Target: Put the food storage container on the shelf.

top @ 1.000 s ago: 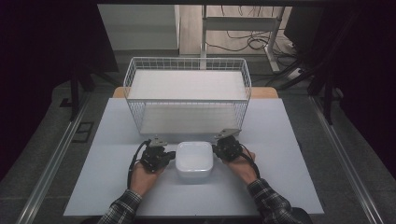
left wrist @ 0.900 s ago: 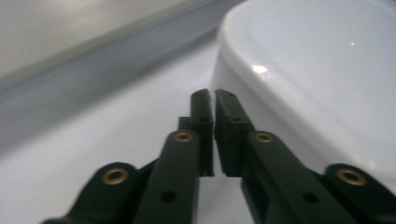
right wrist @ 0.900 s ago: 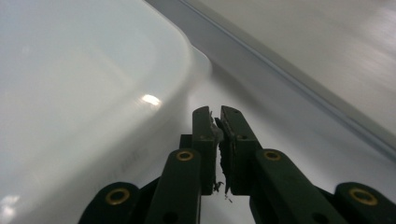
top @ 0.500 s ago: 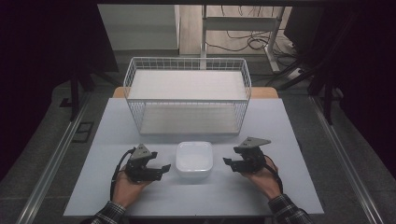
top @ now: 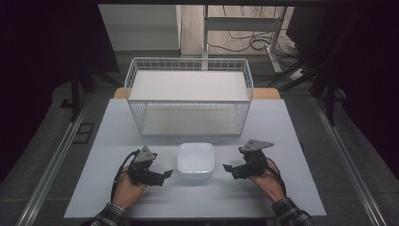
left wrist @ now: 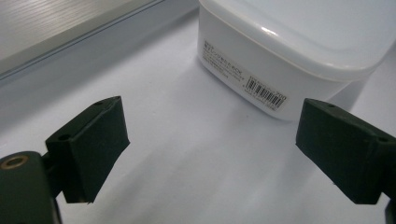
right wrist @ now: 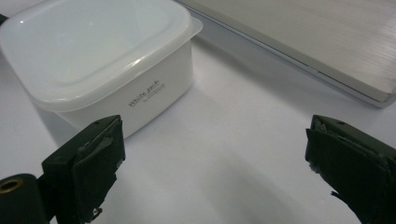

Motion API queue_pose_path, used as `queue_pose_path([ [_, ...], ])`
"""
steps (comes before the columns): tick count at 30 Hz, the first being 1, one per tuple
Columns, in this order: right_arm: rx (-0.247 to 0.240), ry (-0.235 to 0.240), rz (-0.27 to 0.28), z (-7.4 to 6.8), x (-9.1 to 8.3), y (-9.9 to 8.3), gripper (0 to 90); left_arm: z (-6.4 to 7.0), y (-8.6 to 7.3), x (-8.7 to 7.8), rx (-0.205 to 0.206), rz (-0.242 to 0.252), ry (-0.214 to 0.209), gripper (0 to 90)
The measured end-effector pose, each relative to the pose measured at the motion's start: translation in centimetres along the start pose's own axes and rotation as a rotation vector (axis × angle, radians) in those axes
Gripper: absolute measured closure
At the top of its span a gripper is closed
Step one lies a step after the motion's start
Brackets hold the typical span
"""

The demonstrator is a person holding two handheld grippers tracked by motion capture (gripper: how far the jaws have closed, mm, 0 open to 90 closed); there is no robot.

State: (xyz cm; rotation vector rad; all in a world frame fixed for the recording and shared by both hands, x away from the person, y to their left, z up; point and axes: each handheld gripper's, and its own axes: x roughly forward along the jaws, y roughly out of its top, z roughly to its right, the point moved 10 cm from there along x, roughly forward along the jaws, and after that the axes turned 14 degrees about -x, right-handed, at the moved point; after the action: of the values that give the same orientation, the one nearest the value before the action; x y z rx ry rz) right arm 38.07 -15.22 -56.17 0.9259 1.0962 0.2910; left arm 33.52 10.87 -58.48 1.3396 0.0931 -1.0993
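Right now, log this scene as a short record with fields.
container: white lidded box on the table, lid on
left hand-held gripper: open, beside the box, apart from it
right hand-held gripper: open, beside the box, apart from it
basket: white wire basket behind the box
label: barcode sticker on the box side

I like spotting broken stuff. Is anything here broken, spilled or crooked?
One small thing: the black pads on the right tongs look frayed and chipped at their edges. Otherwise nothing stands out. The white lidded box sits flat and shut on the table, nothing is spilled, and the wire basket stands straight behind it.
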Motion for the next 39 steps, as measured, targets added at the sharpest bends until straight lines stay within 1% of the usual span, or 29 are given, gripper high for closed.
queue_pose_path([
  [1, -0.002, 0.004, 0.002, -0.1, 0.0, 0.1, 4.3, 0.1, 0.1, -0.1, -0.016, 0.001, -0.012, 9.2],
  [4, -0.001, 0.017, 0.002, -0.4, 0.1, 0.4, 4.3, 0.4, 0.6, -0.4, -0.04, 0.019, -0.047, 9.3],
  [6, 0.0, 0.018, 0.008, -0.5, 0.2, 0.7, 4.2, 0.8, 1.2, -0.6, -0.049, 0.035, -0.074, 9.0],
  [8, -0.002, 0.011, 0.011, -0.6, 0.3, 1.1, 4.1, 1.3, 1.8, -0.5, -0.057, 0.049, -0.088, 7.5],
  [11, 0.002, 0.019, 0.015, -1.1, 0.4, 1.8, 2.0, 1.9, 2.3, -0.1, -0.036, 0.04, -0.091, 5.5],
  [13, 0.002, 0.025, 0.016, -1.4, 0.5, 2.4, 1.2, 2.7, 2.6, 0.4, -0.036, 0.035, -0.12, 4.8],
  [14, 0.016, 0.039, 0.018, -1.7, 0.6, 2.7, 1.0, 3.0, 2.8, 0.6, -0.037, 0.028, -0.129, 4.8],
  [16, 0.034, 0.082, 0.014, -2.3, 0.9, 3.2, 0.9, 3.5, 3.1, 1.2, -0.026, 0.017, -0.133, 5.3],
  [17, 0.034, 0.087, 0.016, -2.5, 1.0, 3.5, 1.2, 3.8, 3.3, 1.4, -0.018, 0.012, -0.138, 6.2],
  [18, 0.027, 0.084, 0.014, -2.7, 1.1, 3.7, 1.6, 4.0, 3.4, 1.6, -0.02, 0.009, -0.143, 6.9],
  [19, 0.012, 0.078, 0.002, -2.9, 1.5, 4.1, 3.9, 4.2, 3.5, 1.9, -0.02, 0.005, -0.143, 8.5],
  [20, 0.012, 0.078, 0.002, -2.9, 1.5, 4.1, 3.9, 4.2, 3.6, 2.1, -0.012, 0.001, -0.143, 8.5],
  [21, 0.019, 0.083, 0.002, -3.0, 1.7, 4.4, 4.8, 4.2, 3.7, 2.4, -0.015, -0.004, -0.142, 9.3],
  [23, 0.036, 0.1, 0.006, -3.2, 2.1, 4.7, 6.0, 4.2, 3.5, 3.0, -0.032, -0.016, -0.138, 9.9],
  [26, 0.039, 0.112, 0.01, -3.3, 2.9, 4.9, 5.8, 4.1, 3.5, 3.2, -0.067, -0.023, -0.157, 8.7],
  [28, 0.061, 0.132, 0.011, -3.4, 3.4, 4.8, 5.1, 4.1, 3.4, 3.3, -0.082, -0.03, -0.169, 8.9],
  [29, 0.067, 0.134, -0.004, -3.5, 3.7, 4.6, 4.5, 4.1, 3.3, 3.3, -0.099, -0.037, -0.181, 9.3],
  [30, 0.073, 0.144, -0.012, -3.6, 4.0, 4.4, 3.8, 4.2, 3.3, 3.3, -0.111, -0.044, -0.203, 11.0],
  [31, 0.098, 0.161, -0.01, -3.6, 4.1, 4.3, 3.9, 4.4, 3.2, 3.3, -0.12, -0.055, -0.229, 13.8],
  [32, 0.116, 0.175, -0.012, -3.7, 4.1, 4.2, 4.3, 4.4, 3.1, 3.3, -0.129, -0.06, -0.233, 16.0],
  [33, 0.13, 0.188, -0.017, -3.8, 4.1, 4.1, 5.7, 4.5, 3.0, 3.2, -0.133, -0.063, -0.235, 16.2],
  [34, 0.143, 0.209, -0.022, -3.9, 4.0, 4.0, 9.8, 4.6, 2.9, 3.1, -0.141, -0.067, -0.241, 16.8],
  [35, 0.156, 0.244, -0.022, -4.2, 3.9, 4.0, 14.4, 4.8, 2.7, 3.0, -0.148, -0.076, -0.256, 18.9],
  [36, 0.171, 0.268, -0.034, -4.5, 3.8, 3.8, 12.6, 4.9, 2.6, 2.9, -0.153, -0.08, -0.261, 21.5],
  [38, 0.185, 0.274, -0.047, -4.9, 3.6, 3.6, 13.0, 5.0, 2.2, 2.6, -0.159, -0.094, -0.258, 22.6],
  [39, 0.175, 0.264, -0.047, -5.1, 3.4, 3.6, 15.5, 5.1, 2.1, 2.5, -0.165, -0.095, -0.257, 24.2],
])
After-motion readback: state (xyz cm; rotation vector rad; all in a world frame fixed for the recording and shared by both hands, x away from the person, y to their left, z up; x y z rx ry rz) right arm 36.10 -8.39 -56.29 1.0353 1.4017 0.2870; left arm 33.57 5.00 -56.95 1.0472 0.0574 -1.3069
